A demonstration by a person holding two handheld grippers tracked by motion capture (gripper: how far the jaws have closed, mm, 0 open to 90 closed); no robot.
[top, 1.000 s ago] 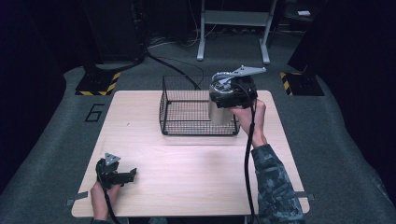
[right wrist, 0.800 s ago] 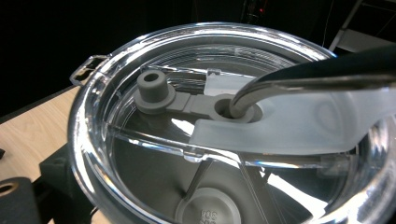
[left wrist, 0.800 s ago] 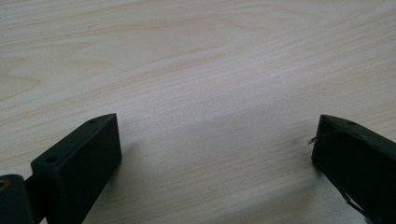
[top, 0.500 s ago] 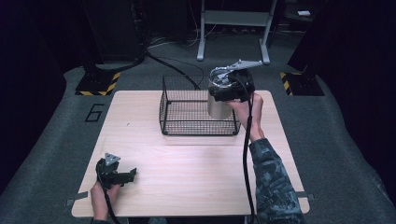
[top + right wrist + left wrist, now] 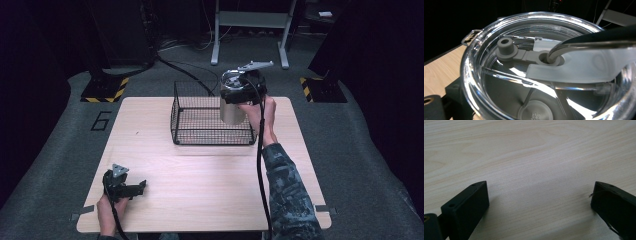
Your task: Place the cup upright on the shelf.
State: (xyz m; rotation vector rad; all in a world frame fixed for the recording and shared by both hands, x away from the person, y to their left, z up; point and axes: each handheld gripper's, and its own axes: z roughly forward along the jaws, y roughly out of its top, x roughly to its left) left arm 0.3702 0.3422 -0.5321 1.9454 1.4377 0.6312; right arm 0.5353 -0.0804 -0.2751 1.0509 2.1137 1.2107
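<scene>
Wooden table (image 5: 200,190) carries a wire basket (image 5: 210,120). Right gripper (image 5: 240,92) clamps a steel cup (image 5: 231,111) above the basket's right end; lowering it inside looks next. Left gripper (image 5: 122,186) rests wide open, idle.

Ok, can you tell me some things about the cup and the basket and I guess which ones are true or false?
1. The right gripper holds a steel cup with a clear lid. True.
2. The wire basket stands at the near edge of the table. False: it stands at the far side of the table.
3. The left gripper holds a spoon. False: its jaws are open with nothing between them.
4. A bent metal straw goes through a hole in the lid. True.
5. The cup lies on its side on the floor. False: it is upright, held at the basket's right end.
</scene>
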